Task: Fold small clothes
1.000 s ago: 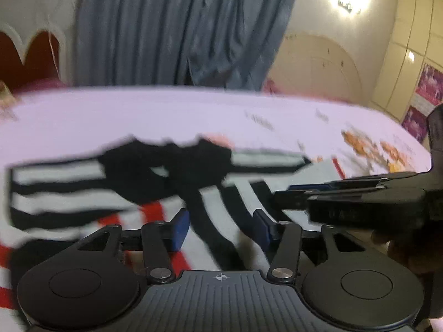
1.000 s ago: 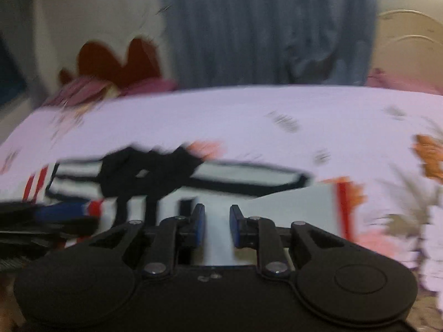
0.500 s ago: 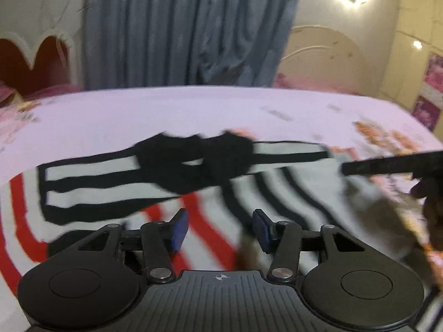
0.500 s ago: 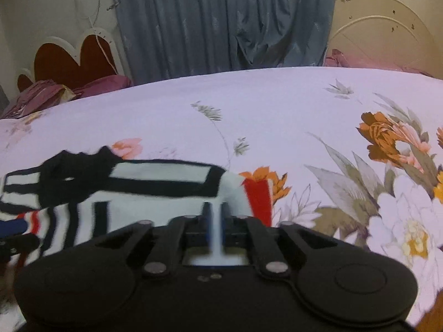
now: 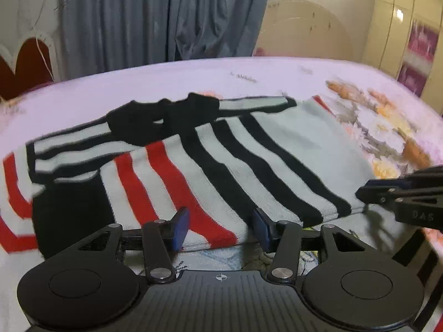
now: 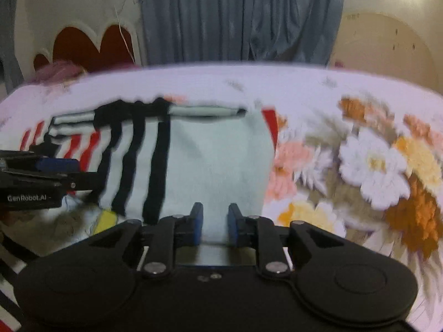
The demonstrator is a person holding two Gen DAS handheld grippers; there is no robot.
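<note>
The right gripper, clamped a moment ago, now stands parted; the left gripper stays wide — the striped red-black-white knit garment lies released near the floral bedsheet's front edge, fold apparently laid.

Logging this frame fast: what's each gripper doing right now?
Left gripper: open, holding nothing, at the striped sweater's near edge.
Right gripper: open, sweater edge between its fingers, not clamped.
</note>
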